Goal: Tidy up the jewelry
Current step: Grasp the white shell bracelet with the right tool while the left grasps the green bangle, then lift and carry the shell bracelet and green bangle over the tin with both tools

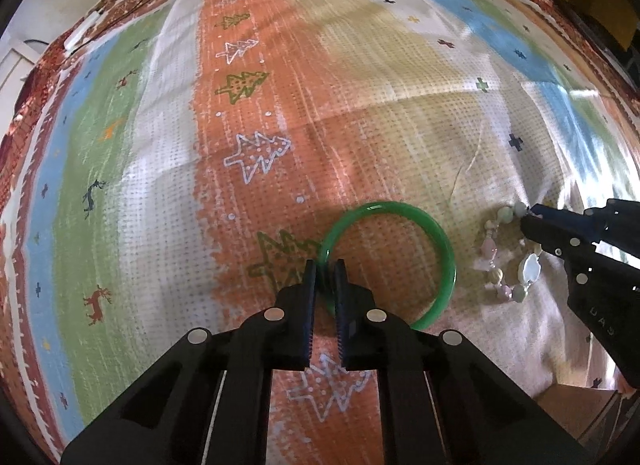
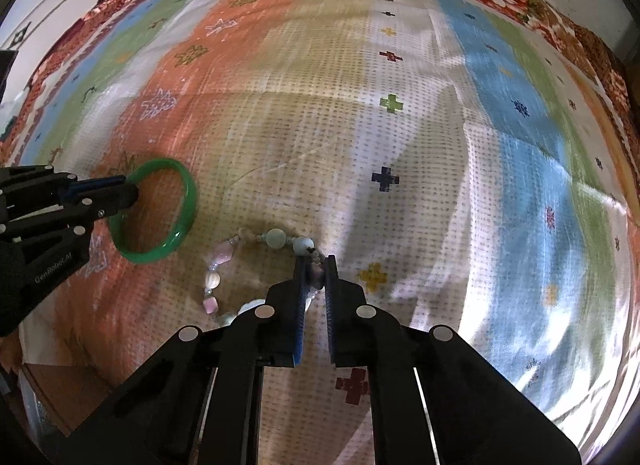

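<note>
both grippers clamped on jewelry lying on a patterned cloth

the left gripper points steeply down with its jaws pressed together on the near-left rim of the green bangle, which lies flat on the orange stripe of the cloth. the right gripper points down just as steeply, jaws closed on a bead of the beaded bracelet, a loop of pale green, pink and white beads lying on the beige part of the cloth, just beside the bangle and apart from it. no box or tray can be made out. the cloth bears trees, deer and crosses in coloured stripes with a floral border; a brown wooden edge shows at its near side. nothing lies between the two pieces.
</note>
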The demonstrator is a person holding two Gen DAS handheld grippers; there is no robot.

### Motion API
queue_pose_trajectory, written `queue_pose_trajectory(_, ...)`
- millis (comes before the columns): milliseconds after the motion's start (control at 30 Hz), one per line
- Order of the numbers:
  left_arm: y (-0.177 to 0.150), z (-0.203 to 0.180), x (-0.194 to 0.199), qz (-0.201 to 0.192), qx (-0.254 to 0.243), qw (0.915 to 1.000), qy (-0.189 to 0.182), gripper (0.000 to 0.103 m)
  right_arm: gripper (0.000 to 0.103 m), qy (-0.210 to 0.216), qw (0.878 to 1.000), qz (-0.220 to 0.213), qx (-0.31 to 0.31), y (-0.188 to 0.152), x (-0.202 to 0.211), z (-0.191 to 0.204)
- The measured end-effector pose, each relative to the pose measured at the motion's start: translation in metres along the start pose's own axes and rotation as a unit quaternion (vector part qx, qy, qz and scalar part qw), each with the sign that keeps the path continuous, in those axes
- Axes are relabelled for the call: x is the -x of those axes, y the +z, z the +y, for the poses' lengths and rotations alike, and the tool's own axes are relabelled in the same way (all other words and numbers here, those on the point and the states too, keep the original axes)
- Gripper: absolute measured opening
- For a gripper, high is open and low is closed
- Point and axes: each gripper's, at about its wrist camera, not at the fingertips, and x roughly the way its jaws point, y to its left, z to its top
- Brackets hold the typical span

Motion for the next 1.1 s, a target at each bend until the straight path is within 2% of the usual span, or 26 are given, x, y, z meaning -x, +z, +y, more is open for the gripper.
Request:
queue_pose_trajectory(333,0.002,0.001,0.016,-0.018,0.011,0.9997,-0.008,0.007,0.007,0.012,1.000,-0.012,-0.010,0.001,0.015,-0.001)
queue_pose_trajectory(833,-0.008,-0.002,0.053,-0.049,0.030,0.9981,-0.020,0.008,0.007,0.016,0.998,-0.061,0.005,-0.007,0.058,0.008)
queue_pose_trajectory(1100,-0.013,-0.003,0.075,-0.069,0.048,0.9959,-0.034,0.008,0.007,0.033,0.996,-0.086,0.003,-0.009,0.081,0.011)
